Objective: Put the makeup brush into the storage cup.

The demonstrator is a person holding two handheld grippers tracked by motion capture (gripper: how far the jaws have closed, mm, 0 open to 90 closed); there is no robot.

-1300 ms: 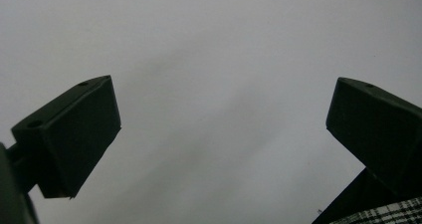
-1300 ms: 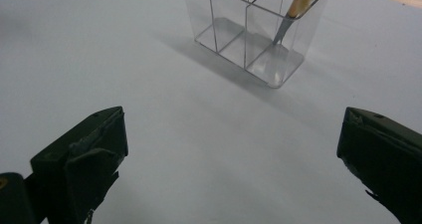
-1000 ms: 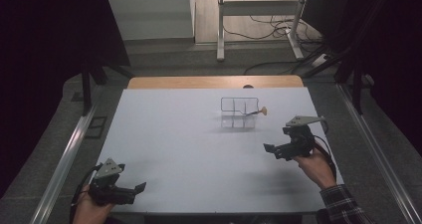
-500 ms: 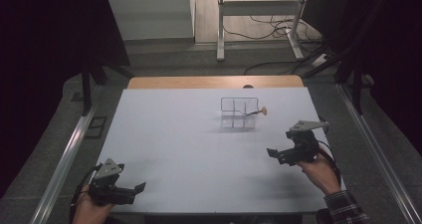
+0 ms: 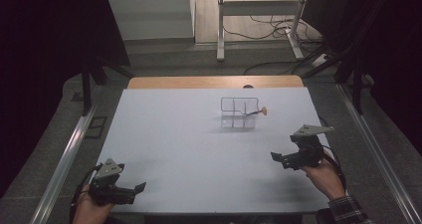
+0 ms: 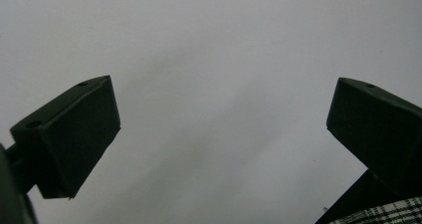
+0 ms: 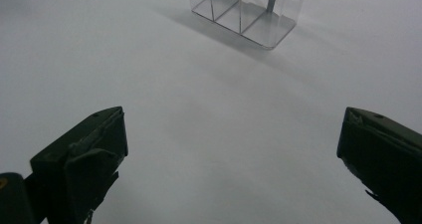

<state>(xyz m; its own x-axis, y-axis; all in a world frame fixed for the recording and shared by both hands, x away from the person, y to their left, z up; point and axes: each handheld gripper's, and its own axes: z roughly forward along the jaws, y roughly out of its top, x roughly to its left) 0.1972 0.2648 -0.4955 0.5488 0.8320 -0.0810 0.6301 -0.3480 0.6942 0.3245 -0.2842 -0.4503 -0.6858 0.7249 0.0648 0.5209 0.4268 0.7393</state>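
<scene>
Rt claw [image 5: 281,159] sits lower right of the high view, jaws apart w/ nothing between them, aimed up-left across the white table [image 5: 164,134]. The clear divided organizer [image 5: 240,113] stands upper centre of that frame, well apart from the claw, up and a bit left of it. In the rt gripper view it's at the top edge, centre-right [image 7: 244,12], so roughly ahead of the jaws but off to the right. Its long axis runs left-right in the high view; a brush w/ wooden knob [image 5: 263,110] leans out of its right-hand compartment, tilted toward the right.

Left claw [image 5: 137,189] is lower left, jaws also apart and empty [image 6: 219,134], much farther off. Rt hand [image 5: 323,176] is clearly the nearer, so any reach probably goes to it.
</scene>
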